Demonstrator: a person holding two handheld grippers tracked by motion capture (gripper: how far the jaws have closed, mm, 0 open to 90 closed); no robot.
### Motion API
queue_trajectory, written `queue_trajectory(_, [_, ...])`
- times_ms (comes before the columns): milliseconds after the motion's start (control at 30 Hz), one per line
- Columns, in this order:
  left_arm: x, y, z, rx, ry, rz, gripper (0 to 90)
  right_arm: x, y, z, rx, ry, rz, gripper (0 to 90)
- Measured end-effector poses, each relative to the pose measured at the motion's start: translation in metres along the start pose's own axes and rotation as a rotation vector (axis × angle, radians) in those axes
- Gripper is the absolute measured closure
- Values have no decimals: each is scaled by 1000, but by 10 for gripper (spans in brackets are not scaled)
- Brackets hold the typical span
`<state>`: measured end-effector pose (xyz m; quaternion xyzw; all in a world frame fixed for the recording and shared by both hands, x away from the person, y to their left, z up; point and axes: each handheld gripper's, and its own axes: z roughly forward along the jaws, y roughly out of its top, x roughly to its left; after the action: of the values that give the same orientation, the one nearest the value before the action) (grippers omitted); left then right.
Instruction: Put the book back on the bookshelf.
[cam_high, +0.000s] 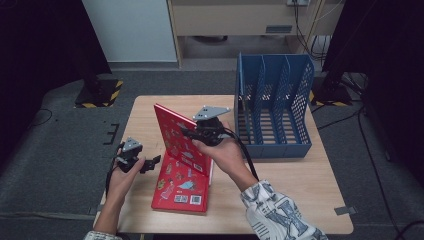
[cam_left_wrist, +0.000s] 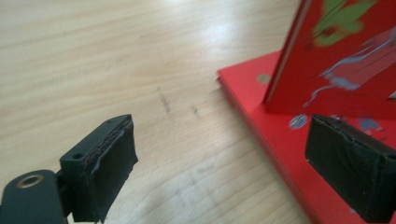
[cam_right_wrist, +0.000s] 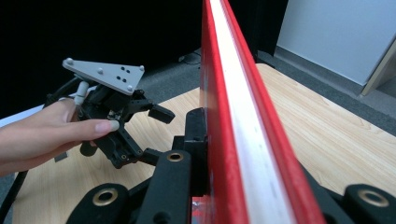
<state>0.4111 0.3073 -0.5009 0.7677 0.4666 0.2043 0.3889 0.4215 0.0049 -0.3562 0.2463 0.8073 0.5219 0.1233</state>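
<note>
Red book (cam_high: 176, 134) up on edge at table (cam_high: 300, 200) centre, tilted, pinched near its top edge by right gripper (cam_high: 192, 134). Second red book (cam_high: 182, 187) flat underneath, at 6 o'clock of the tilted one, back cover with barcode up. Blue file rack (cam_high: 274, 107) at 3 o'clock of the books, well apart, three slots, all unfilled. Left gripper (cam_high: 155, 161) low at 9 o'clock of the flat book, just beside its edge, jaws spread, nothing between them.

Left gripper view: pads (cam_left_wrist: 109, 168) wide apart, bare wood between. Flat book's (cam_left_wrist: 275, 140) corner at 2 o'clock, right-hand pad over its cover, contact unclear. Upright book's (cam_left_wrist: 336, 60) lower edge resting on the flat one, leaning.

Right gripper view: upright book (cam_right_wrist: 233, 130) edge-on, pages and both covers running straight up the middle, jaws pressed tight on it from either side. Left gripper (cam_right_wrist: 156, 133) at 9 o'clock, farther off, held in a hand (cam_right_wrist: 46, 133), jaws apart, grey plate on top.

Progress, judged: looks like filing books into the rack. Lift of first book done, grip looks firm. Carry to the rack and drop into a slot still to do. Second book untouched, left jaws apparently lining up on its edge. Roughly a quarter through, no book filed yet.
</note>
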Motion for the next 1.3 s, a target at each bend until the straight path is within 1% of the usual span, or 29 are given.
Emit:
queue_trajectory(33, [5, -4, 0, 16, 14, -13, 83, 1, 1, 0, -4, -5, 1, 789])
queue_trajectory(67, [5, -4, 0, 16, 14, -13, 83, 1, 1, 0, -4, -5, 1, 789])
queue_trajectory(133, [9, -8, 1, 31, 34, -22, 83, 3, 2, -2, -5, -5, -2, 789])
queue_trajectory(200, [10, -10, 1, 46, 49, -20, 83, 3, 3, -5, -9, -9, -5, 789])
queue_trajectory(233, [10, -11, 2, 65, 59, -7, 82, 3, 4, -8, -11, -15, 0, 790])
queue_trajectory(300, [10, -12, 3, 73, 65, -5, 82, 3, 4, -10, -15, -17, 0, 790])
queue_trajectory(333, [10, -12, 4, 79, 67, 0, 82, 2, 4, -14, -16, -24, 0, 790])
queue_trajectory(467, [11, -11, 2, 71, 66, -1, 75, 0, 5, -20, -22, -33, 1, 790])
queue_trajectory(533, [13, -12, 0, 71, 77, -5, 68, -1, 4, -23, -22, -37, 3, 790])
queue_trajectory(600, [15, -15, 0, 85, 80, -13, 68, -2, 3, -28, -25, -43, 8, 790])
queue_trajectory(667, [15, -17, 3, 111, 86, -2, 68, -3, 2, -35, -33, -46, 15, 791])
queue_trajectory(700, [15, -17, 3, 111, 86, -2, 68, -3, 2, -35, -33, -46, 15, 791])
queue_trajectory(800, [14, -17, 3, 116, 94, 6, 68, -4, 1, -44, -43, -49, 20, 791])
queue_trajectory(900, [13, -18, 5, 133, 99, 6, 60, -6, -2, -53, -42, -58, 18, 791])
queue_trajectory(1000, [13, -20, 6, 148, 106, 9, 57, -6, -3, -56, -42, -61, 17, 791])
queue_trajectory(1033, [13, -20, 7, 154, 110, 9, 54, -6, -3, -58, -43, -64, 15, 791])
queue_trajectory(1067, [14, -20, 7, 156, 114, -3, 53, -7, -4, -62, -45, -64, 15, 790])
queue_trajectory(1133, [14, -21, 8, 161, 115, -5, 53, -7, -4, -64, -48, -65, 16, 790])
queue_trajectory(1167, [13, -21, 9, 172, 117, -3, 51, -7, -6, -67, -47, -67, 14, 791])
queue_trajectory(1300, [12, -20, 9, 166, 115, -1, 52, -7, -10, -73, -45, -74, 11, 790])
